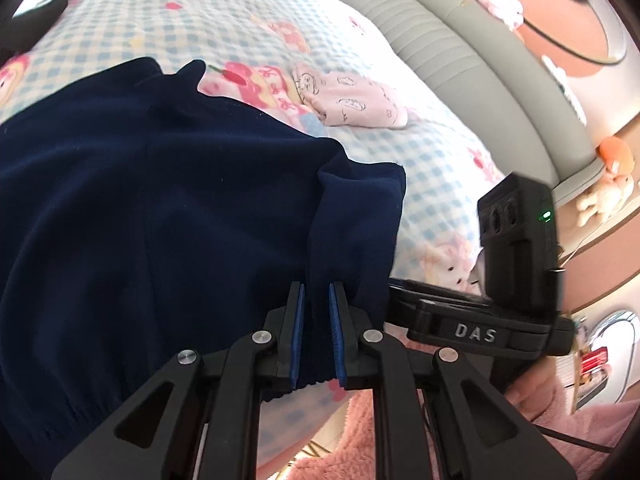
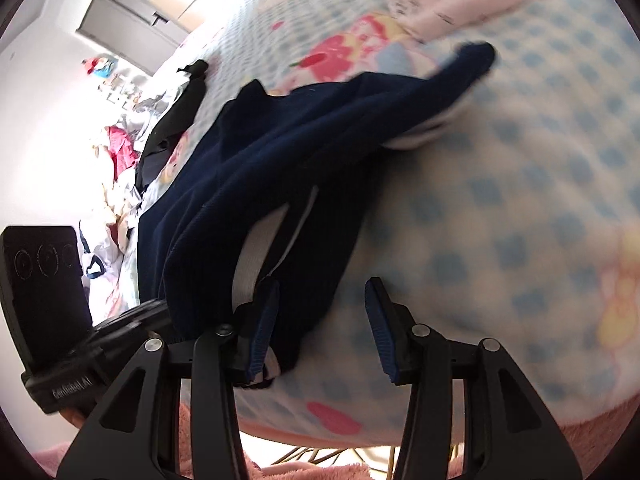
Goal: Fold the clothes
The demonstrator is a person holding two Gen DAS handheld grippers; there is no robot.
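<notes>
A navy garment (image 1: 160,200) lies spread over the bed (image 1: 248,12), on a blue-checked sheet printed with pink cartoon figures. The left gripper (image 1: 317,336) has its blue pads (image 1: 298,332) pressed in on a bunched fold at the garment's near edge, the cloth pinched between them and hanging out below. Just to its right sits the other tool's black body, lettered "DAS", with a small green light glowing on its camera block. From the right wrist view, the right gripper (image 2: 322,328) stands spread wide; its left pad (image 2: 262,332) touches the garment's hem, where a white strip (image 2: 254,256) of lining or waistband shows, while the other pad sits apart over bare sheet, holding nothing. The garment is rumpled here, one dark end trailing up toward a folded pink cloth (image 1: 352,100) with small line drawings, which rests further up the bed. A grey padded headboard (image 1: 452,40) runs along the far side, and fluffy pink fabric (image 2: 328,474) shows below the bed's near edge.
</notes>
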